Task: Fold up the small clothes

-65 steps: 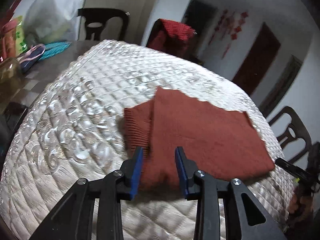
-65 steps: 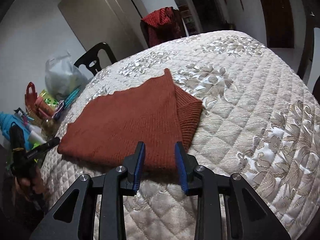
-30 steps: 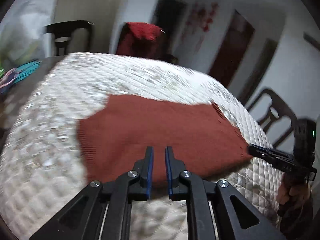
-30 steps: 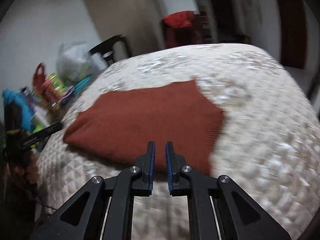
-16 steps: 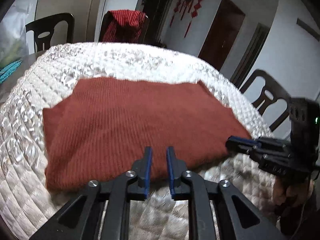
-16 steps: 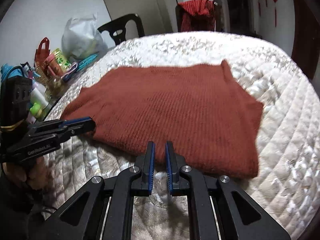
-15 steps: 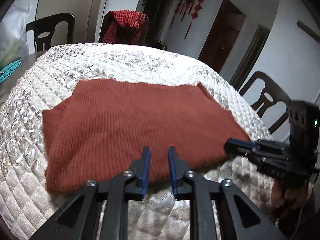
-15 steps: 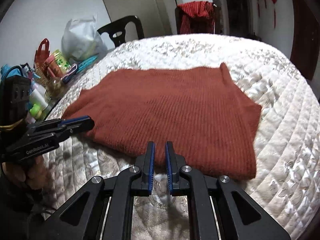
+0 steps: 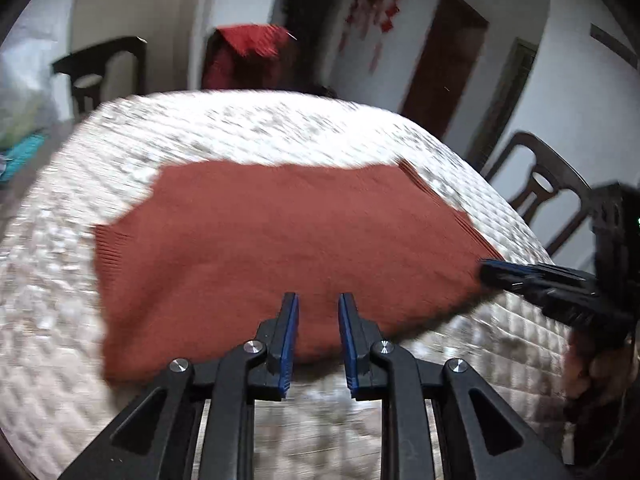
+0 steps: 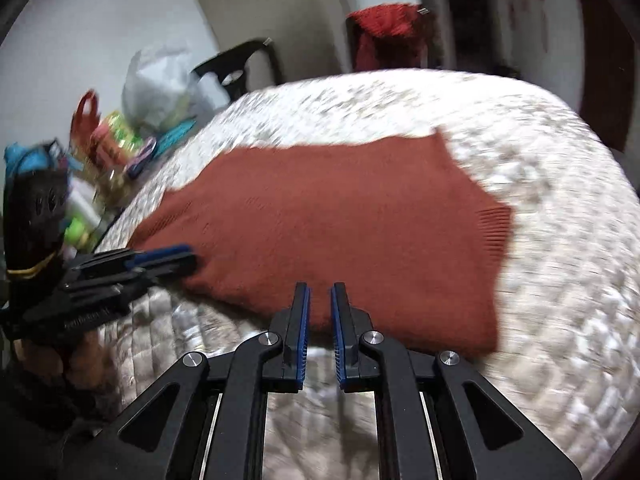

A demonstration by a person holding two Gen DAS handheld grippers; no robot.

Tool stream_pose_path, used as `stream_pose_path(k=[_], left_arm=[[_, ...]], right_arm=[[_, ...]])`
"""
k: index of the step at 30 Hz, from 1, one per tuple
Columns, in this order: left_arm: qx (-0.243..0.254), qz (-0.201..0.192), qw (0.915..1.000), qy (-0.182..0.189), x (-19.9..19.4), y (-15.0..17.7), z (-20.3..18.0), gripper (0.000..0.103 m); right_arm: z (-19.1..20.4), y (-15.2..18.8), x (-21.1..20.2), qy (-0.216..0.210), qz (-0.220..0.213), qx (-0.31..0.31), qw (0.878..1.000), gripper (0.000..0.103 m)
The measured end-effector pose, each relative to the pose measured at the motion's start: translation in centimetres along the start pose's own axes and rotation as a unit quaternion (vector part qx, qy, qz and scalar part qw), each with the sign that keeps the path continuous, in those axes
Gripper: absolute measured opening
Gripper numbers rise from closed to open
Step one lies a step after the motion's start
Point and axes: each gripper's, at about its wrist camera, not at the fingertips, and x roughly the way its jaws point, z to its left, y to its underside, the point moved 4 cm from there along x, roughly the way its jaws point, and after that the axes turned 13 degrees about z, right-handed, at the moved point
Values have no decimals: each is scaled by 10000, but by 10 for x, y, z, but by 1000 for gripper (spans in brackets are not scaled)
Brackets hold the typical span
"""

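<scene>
A rust-red knitted sweater [image 9: 280, 232] lies folded flat on the quilted cream table cover [image 9: 240, 128]. My left gripper [image 9: 318, 298] hovers over its near edge, jaws a little apart and empty. My right gripper [image 10: 320, 286] sits at the same near edge further right, its blue pads almost together with nothing between them. In the left wrist view the right gripper [image 9: 486, 270] reaches the sweater's right corner. The right wrist view shows the sweater [image 10: 340, 220] and the left gripper [image 10: 188, 254] at its left corner. Whether either touches the knit is blurred.
Dark chairs stand around the table, one at the right [image 9: 540, 188] and one draped in red cloth [image 9: 248, 52] at the back. Bottles, packets and a white plastic bag [image 10: 160, 84] crowd the table's left end. The quilt [image 10: 560, 280] shows bare right of the sweater.
Both grippers, wide open about two seconds ago, have narrowed and swung to the sweater's long near edge. Over the last second the left jaws parted slightly. The sweater lies as before.
</scene>
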Motion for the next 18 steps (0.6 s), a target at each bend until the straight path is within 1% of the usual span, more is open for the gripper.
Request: stream_pose_path(k=[3, 5, 6, 7, 8, 10, 13, 16, 18], left_arm=[[-303, -97, 9991, -278, -10, 4, 26, 23], [-532, -44, 9974, -492, -10, 11, 45, 23], [-639, 15, 9965, -533, -7, 15, 52, 23], [-756, 101, 9956, -546, -3, 19, 60, 23], [-845, 141, 9953, -453, 0, 25, 64, 22], [-929, 71, 9951, -343, -2, 28, 67, 23], [-986, 56, 9945, -342, -2, 30, 68, 23], [-952, 73, 9941, -509, -5, 32, 65, 23], [-898, 78, 9938, -646, -9, 32, 60, 24]], right_arm=[[-26, 5, -10, 220, -101, 360, 9991, 12], [-44, 11, -3, 455, 83, 674, 9967, 12], [-51, 15, 1, 429, 121, 806, 9957, 12], [-53, 18, 1, 265, 39, 866, 9959, 12], [-55, 20, -1, 198, 6, 903, 9957, 12], [-54, 21, -1, 228, -24, 856, 9961, 12], [-53, 22, 0, 252, -29, 831, 9962, 12], [-59, 23, -1, 77, -37, 929, 9956, 12], [-60, 27, -4, 34, 1, 972, 9953, 12]])
